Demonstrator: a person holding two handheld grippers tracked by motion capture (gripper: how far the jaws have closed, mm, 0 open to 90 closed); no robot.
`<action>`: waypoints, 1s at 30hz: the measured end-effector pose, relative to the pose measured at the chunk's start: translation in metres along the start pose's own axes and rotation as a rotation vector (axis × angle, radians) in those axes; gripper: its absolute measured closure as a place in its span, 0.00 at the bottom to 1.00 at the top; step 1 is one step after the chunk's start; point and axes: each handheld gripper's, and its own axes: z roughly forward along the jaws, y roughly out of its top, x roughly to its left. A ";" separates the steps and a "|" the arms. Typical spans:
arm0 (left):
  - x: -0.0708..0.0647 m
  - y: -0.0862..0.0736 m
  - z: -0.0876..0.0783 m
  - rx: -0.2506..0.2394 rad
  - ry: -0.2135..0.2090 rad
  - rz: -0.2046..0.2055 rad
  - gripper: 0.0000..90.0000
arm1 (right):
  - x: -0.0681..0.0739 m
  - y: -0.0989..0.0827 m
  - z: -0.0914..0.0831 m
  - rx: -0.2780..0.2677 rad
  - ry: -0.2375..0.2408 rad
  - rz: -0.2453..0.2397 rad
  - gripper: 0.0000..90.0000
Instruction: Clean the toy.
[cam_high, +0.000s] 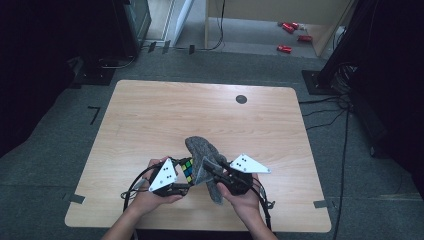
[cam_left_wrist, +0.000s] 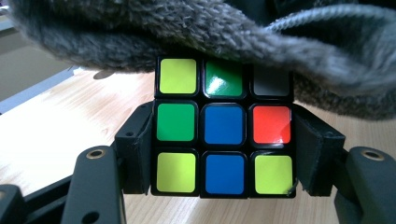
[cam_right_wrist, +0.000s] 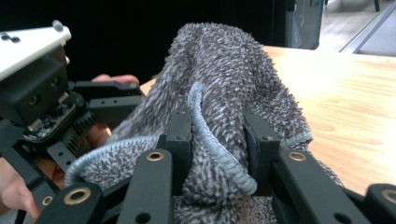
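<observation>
A scrambled colour cube (cam_left_wrist: 224, 126) is clamped between the black jaws of my left gripper (cam_left_wrist: 223, 149), just above the wooden table (cam_high: 150, 120); in the high view the cube (cam_high: 188, 170) peeks out beside that gripper (cam_high: 181, 181). A grey fuzzy cloth (cam_right_wrist: 224, 102) drapes over the cube's top and far side. My right gripper (cam_right_wrist: 218, 149) is shut on a bunched fold of this cloth, with the blue-grey hem running between its jaws. From above, the cloth (cam_high: 202, 150) rises between both hands, and the right gripper (cam_high: 212, 172) holds it at the near side.
The table has a round dark grommet (cam_high: 241, 99) at the back right. Black equipment stands on the floor at both far sides. Red cans (cam_high: 290, 30) lie on the floor beyond the table. Cables trail from both grippers over the front edge.
</observation>
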 end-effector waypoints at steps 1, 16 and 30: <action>0.001 0.000 0.000 0.002 -0.003 -0.004 0.39 | -0.002 -0.001 0.001 0.003 0.004 0.008 0.76; -0.001 -0.002 0.003 0.020 -0.012 0.008 0.39 | -0.011 0.004 -0.006 -0.012 -0.030 0.033 0.77; 0.002 0.000 -0.003 -0.024 0.000 -0.013 0.39 | -0.028 -0.013 0.007 0.078 -0.082 0.073 0.77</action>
